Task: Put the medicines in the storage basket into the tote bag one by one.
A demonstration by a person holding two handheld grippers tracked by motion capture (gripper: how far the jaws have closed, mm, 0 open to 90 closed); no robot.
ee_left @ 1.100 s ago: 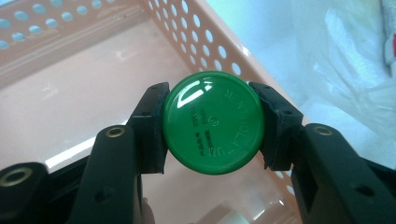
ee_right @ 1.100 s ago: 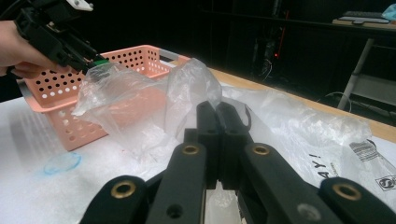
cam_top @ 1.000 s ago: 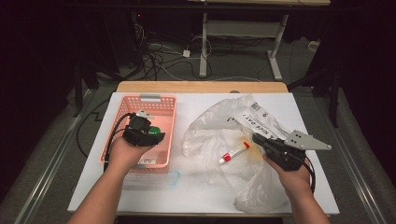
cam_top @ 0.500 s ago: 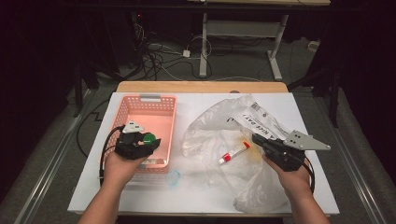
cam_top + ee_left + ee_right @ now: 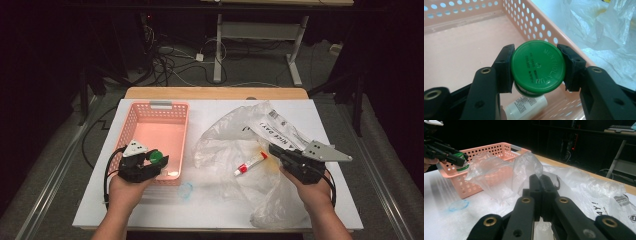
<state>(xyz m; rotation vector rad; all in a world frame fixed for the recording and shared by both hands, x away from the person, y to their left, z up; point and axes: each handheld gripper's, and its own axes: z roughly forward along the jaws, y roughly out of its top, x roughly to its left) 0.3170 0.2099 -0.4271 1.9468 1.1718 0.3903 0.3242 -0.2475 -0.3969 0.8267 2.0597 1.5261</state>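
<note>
- Holding the jar point(image 5: 537, 66) by its green cap in our left tongs point(image 5: 156, 162), over the basket's point(image 5: 150, 107) near right corner.
- Right tongs point(image 5: 541, 195) clamped shut on the bag point(image 5: 235, 145), on the surface point(image 5: 200, 210).
- Next, we judge: lower the jar, open left tongs.

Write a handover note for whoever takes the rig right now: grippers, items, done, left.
Left gripper: shut on the green-capped jar, held over the near end of the pink basket.
Right gripper: shut on a fold of the clear plastic bag, holding it on the table.
Red-and-white tube lies inside the bag.
Done: jar is out of the bag and at the basket.
Left: probably release the jar into the basket, then fetch the tube.
</note>
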